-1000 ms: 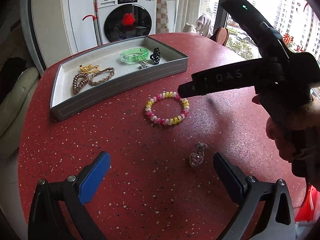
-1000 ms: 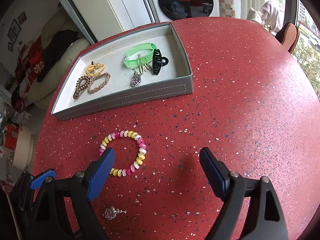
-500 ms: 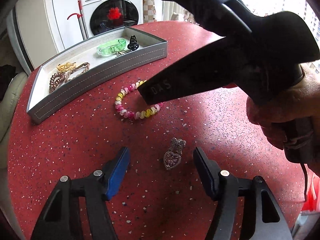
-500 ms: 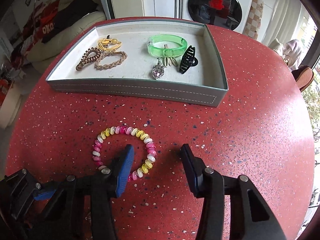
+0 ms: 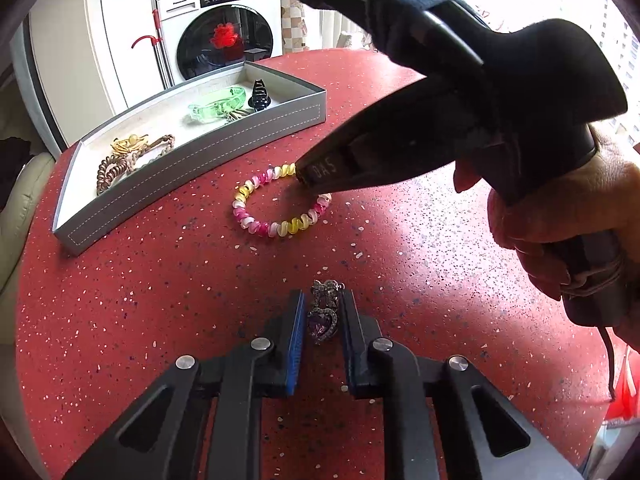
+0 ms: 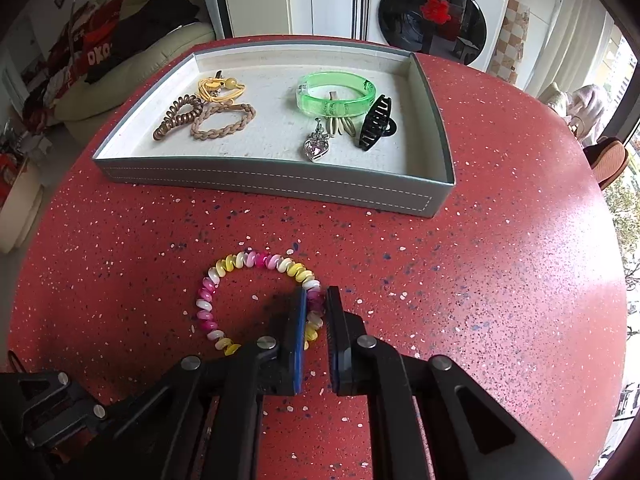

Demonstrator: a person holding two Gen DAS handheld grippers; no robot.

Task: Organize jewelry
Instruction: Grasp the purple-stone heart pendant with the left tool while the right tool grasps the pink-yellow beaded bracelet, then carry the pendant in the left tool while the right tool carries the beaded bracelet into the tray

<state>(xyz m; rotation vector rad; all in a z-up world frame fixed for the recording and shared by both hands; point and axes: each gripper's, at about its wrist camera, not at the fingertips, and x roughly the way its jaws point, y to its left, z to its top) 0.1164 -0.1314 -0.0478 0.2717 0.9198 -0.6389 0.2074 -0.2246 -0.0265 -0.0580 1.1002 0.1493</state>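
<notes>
A purple heart pendant (image 5: 322, 322) lies on the red speckled table (image 5: 160, 280). It sits between the pads of my left gripper (image 5: 322, 312), whose jaws are closing and touch its sides. A pink, yellow and white beaded bracelet (image 6: 256, 259) lies nearer the tray. My right gripper (image 6: 316, 308) is shut on the bracelet's right side, with beads pinched between its pads. In the left wrist view the right gripper (image 5: 304, 174), held by a hand, comes down onto the bracelet (image 5: 280, 229). The grey tray (image 6: 280, 184) stands just beyond.
The tray holds a green bangle (image 6: 336, 94), a black claw clip (image 6: 374, 122), a second heart pendant (image 6: 316, 148), hair ties (image 6: 178, 116) and a yellow piece (image 6: 218, 88). A washing machine (image 6: 436, 16) and a sofa (image 6: 120, 80) lie beyond the round table's edge.
Both grippers have gone from wide open to closed. The left has closed around the heart pendant, the right onto the bracelet. Each moved slightly forward and down, and the right rolled.
</notes>
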